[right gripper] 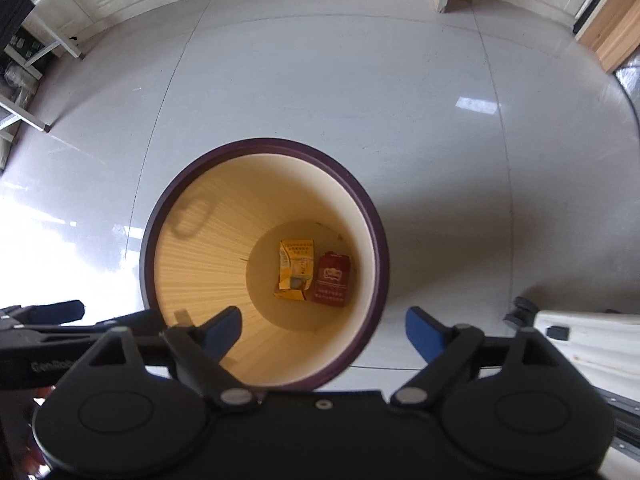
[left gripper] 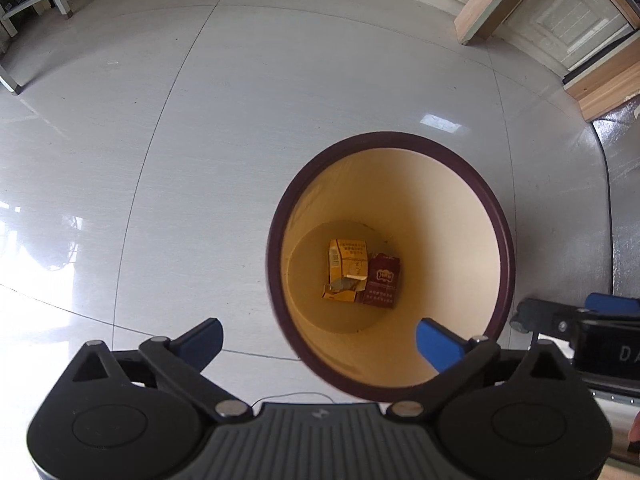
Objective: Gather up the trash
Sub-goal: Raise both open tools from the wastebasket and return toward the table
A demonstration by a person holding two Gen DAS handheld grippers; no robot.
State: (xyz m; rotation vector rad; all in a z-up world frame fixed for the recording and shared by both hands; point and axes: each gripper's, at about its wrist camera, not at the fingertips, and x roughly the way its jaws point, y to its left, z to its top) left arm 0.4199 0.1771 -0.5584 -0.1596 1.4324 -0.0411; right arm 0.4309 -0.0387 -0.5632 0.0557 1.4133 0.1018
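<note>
Two packs lie flat at the bottom of the bin (left gripper: 390, 268): a crumpled yellow pack (left gripper: 346, 276) and, touching its side, a red pack (left gripper: 380, 282). Both sit well below the dark rim, so I judge them safely collected. I hold my left claw (left gripper: 320, 338) pointing almost straight down above the near edge of the bin, its blue fingers (left gripper: 436, 344) spread wide with nothing between them, one tip over the opening and the other over bare floor (left gripper: 160, 160). My right claw (right gripper: 324, 330) hangs beside it in the same way, released and empty, one finger over the bin's mouth and the other outside the rim. I take it both claws point down over the mouth because that lets anything let go fall inside rather than clip the rim. The floor around the bin shows no more litter in either view, though the far corners by the cabinets (left gripper: 560, 16) are too small to judge, so I cannot say whether any trash remains.
</note>
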